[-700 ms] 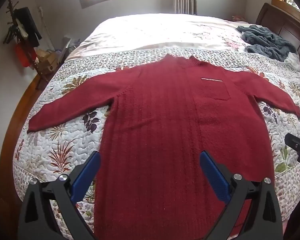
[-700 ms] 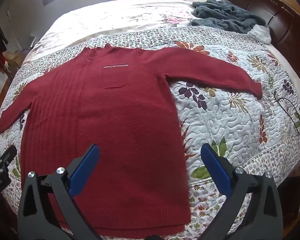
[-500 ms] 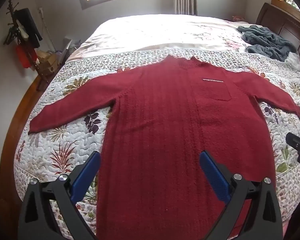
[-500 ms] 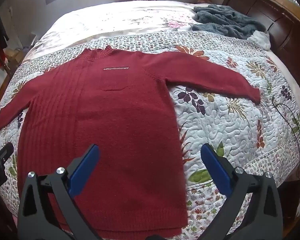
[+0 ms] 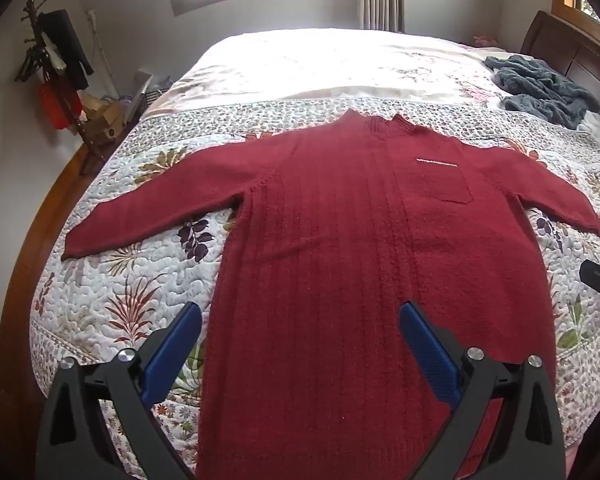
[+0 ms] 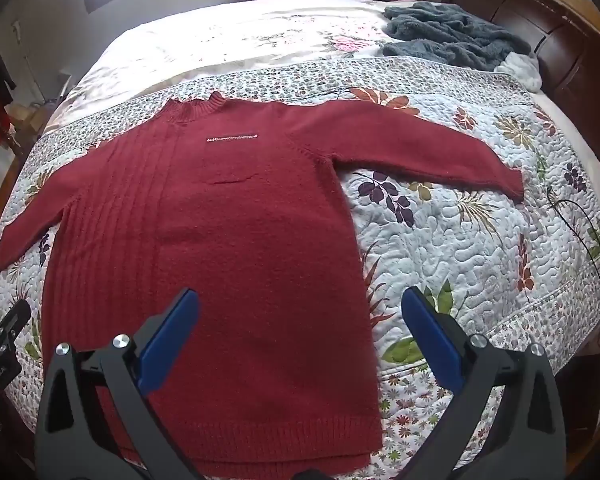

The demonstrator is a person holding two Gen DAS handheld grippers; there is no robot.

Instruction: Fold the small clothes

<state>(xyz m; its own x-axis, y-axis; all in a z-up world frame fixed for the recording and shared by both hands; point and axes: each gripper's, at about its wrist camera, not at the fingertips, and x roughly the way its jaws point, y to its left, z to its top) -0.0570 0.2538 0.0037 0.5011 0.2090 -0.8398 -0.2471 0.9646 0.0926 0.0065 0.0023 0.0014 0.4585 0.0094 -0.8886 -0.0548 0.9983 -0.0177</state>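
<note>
one red knit sweater (image 5: 352, 248) lies flat and face up on the quilt (image 5: 112, 300) of the bed, collar at the far end, hem at the near edge, both sleeves spread out to left and right. two claws are in play: the left claw (image 5: 300, 338) hangs over the near left part of the body, the right claw (image 6: 300, 330) over the near right edge, both with jaws spread wide and gripping nothing. no fold looks started. the likely trouble, as i judge it: the knit is thick and soft, so a pinch could catch only the top layer and leave the back behind, or snag the quilt with it; the hem sits close to the bed's near edge, so a careless drag may pull it over. one grey blanket (image 6: 448, 36) is heaped at the far right, well apart.
</note>
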